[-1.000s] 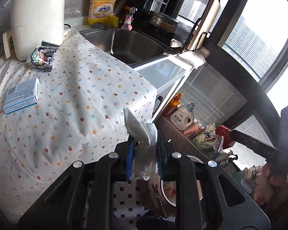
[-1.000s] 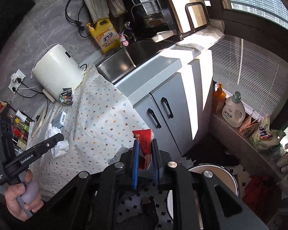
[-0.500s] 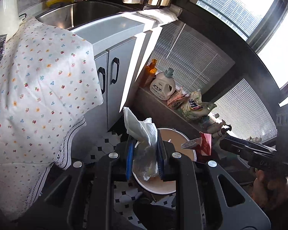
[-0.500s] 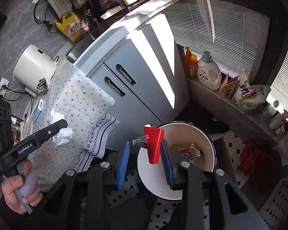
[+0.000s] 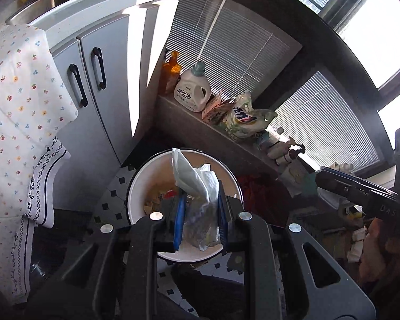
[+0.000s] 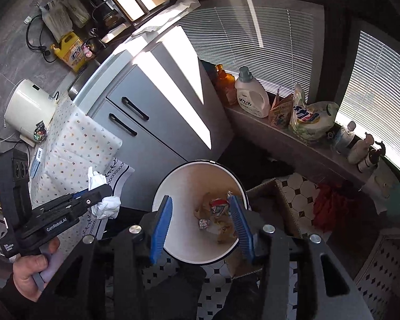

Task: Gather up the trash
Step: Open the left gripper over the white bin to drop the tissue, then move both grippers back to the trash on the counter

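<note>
I am holding my left gripper [image 5: 198, 220] over the round white trash bin [image 5: 136, 176] on the tiled floor, its blue pads clamping a crumpled white paper tissue [image 5: 197, 186] that is sticking up above the fingers. My right gripper [image 6: 201, 226] is hanging above the same bin with its blue pads spread wide and nothing between them. Crumpled wrappers, one of them red [image 6: 218, 205], are lying at the bottom of the bin, beside the grey cabinet doors [image 6: 157, 117]
</note>
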The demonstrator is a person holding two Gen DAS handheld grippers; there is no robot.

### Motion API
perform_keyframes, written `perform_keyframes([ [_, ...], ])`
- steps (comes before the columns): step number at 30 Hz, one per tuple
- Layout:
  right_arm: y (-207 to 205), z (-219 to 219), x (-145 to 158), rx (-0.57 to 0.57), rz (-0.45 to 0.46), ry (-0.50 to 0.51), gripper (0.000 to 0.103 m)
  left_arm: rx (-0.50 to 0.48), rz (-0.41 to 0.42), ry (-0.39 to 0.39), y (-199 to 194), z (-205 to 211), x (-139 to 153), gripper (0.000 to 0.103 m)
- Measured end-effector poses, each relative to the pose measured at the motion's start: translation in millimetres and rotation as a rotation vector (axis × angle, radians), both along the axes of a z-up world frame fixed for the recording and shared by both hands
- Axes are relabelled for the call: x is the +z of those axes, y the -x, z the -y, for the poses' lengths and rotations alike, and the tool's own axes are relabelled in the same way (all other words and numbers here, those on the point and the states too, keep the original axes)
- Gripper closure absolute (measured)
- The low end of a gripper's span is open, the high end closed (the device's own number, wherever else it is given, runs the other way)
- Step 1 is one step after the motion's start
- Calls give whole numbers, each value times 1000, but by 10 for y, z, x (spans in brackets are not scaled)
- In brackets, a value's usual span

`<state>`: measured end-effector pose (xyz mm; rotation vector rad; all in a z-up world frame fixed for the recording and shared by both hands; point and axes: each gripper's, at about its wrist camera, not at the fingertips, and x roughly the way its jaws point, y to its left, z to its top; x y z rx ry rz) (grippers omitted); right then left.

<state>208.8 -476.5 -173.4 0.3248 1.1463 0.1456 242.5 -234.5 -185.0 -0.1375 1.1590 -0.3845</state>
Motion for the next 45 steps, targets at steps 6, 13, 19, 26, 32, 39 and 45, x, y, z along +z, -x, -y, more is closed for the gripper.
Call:
perform_keyframes([
  [6,46,108,14,-27,3,6,57,-50,-19,-5,29,149,-43,78],
  [13,60,45,32,-36,11,-3,57,-76,-29,7,66,119,-36,56],
  [19,46,-47,48,-25,13,-6,57,-74,-39,61,66,9,-11,40],
  [26,-40,-128,114,-18,29,-5,57,-73,-40,93,82,-93,9,38],
  [32,-90,-236,135,5,30,2,53,-6,-1,62,26,-345,122,38],
  [39,-279,-623,230,60,64,1,39,113,82,-3,-21,-922,394,20],
  [45,-481,-1203,393,147,118,-8,23,233,141,-40,2,-1586,598,10],
])
